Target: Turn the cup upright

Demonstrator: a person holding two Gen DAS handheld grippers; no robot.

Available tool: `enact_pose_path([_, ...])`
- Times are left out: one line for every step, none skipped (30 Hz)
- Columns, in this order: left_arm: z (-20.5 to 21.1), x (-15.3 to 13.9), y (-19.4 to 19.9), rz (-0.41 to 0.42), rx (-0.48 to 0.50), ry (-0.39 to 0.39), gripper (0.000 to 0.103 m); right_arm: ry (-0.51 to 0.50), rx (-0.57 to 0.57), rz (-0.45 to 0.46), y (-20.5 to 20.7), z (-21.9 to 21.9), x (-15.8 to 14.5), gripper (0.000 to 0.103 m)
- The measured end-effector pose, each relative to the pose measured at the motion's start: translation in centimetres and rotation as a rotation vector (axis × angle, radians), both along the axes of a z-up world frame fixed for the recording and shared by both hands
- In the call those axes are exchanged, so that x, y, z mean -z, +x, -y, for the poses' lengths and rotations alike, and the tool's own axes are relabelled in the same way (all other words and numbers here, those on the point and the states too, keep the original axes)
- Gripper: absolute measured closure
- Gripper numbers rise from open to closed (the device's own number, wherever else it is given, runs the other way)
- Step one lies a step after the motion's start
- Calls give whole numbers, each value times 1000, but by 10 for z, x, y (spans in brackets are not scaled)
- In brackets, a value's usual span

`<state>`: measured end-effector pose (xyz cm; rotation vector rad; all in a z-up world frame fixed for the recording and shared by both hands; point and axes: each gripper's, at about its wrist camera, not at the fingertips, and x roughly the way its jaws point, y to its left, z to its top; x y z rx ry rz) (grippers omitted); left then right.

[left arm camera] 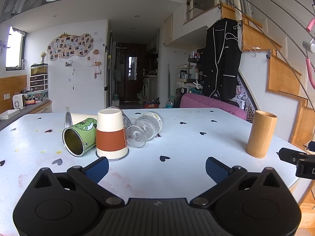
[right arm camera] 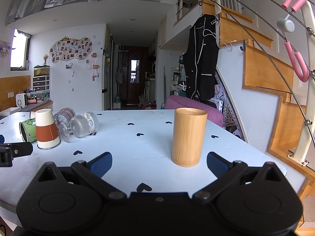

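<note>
Your left hand-held gripper [left arm camera: 157, 167] is spread wide and holds nothing, hovering over the bench [left arm camera: 177, 169] just short of the upside-down white and orange cup [left arm camera: 111, 135]. Your right hand-held gripper [right arm camera: 159, 164] is equally spread and empty, near the upright bamboo cup [right arm camera: 188, 136].

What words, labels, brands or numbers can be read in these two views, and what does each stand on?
"D": a white letter, cut off by the frame edge, on the black housing at the right of the left wrist view.
Green cup: small print near its rim, too small to read.
Teal sign behind the pink sofa: characters too blurred to read.
Glass cup: printed band, no legible words.
</note>
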<state>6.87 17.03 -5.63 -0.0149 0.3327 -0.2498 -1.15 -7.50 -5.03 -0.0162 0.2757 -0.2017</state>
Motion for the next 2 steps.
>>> enact_pose_path([0,0,0,0,0,0,0,1,-1,0,0,0,0,0])
enact_pose_path([0,0,0,0,0,0,0,1,-1,-1,0,0,0,0])
